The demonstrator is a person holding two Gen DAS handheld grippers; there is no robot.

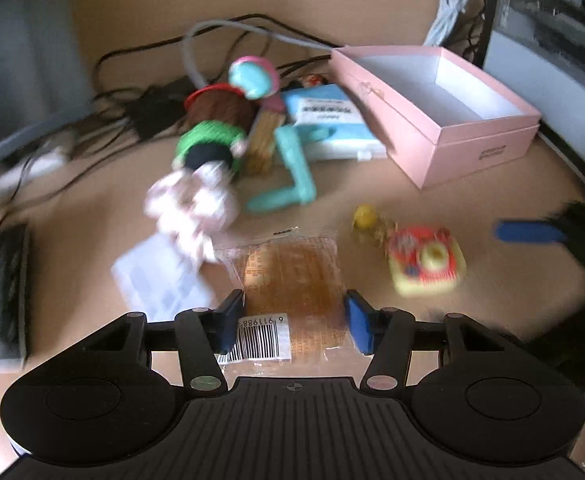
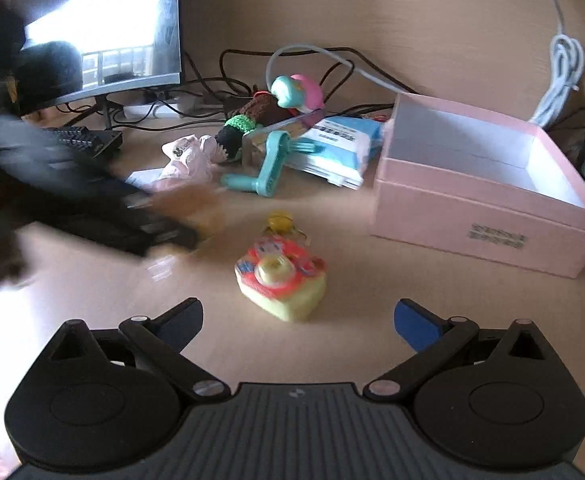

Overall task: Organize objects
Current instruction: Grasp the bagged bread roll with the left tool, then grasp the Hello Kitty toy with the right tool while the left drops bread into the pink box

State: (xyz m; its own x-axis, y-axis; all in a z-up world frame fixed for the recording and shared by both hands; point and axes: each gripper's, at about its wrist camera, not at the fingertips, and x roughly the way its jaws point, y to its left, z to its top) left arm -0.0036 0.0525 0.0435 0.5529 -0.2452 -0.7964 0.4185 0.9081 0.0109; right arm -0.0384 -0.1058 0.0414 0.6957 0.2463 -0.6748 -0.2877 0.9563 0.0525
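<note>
The left gripper [image 1: 292, 320] stands over a clear plastic packet of brown contents with a white barcode label [image 1: 288, 288], which lies flat on the tan wooden desk [image 1: 372, 184]. The jaws are roughly half open, one pad at each side edge of the packet; blur prevents telling whether the pads press on it, so a grip cannot be confirmed.

The right gripper [image 2: 298, 320] hovers above the desk with its jaws spread wide and nothing between them. Just ahead of it sits a small yellow-and-red toy camera with a yellow ring on its face [image 2: 280, 280], with a small yellow charm [image 2: 279, 220] touching its far end.

The open pink cardboard box with a white interior [image 2: 492, 216] rests on the desk at the right. Nothing can be seen inside it from either view.

Behind the toy camera is a loose pile: a teal plastic hand crank [image 2: 268, 168], a pale blue tissue pack with dark print [image 2: 340, 136], a crocheted piece in brown, green and black yarn [image 2: 248, 120], a pink-and-teal round toy [image 2: 298, 90] on top, and a crumpled pale pink bag [image 2: 188, 160] at the left.

A dark monitor [image 2: 104, 28] and black cables [image 2: 212, 84] stand at the rear. A coiled white cable [image 2: 564, 64] lies behind the box.
</note>
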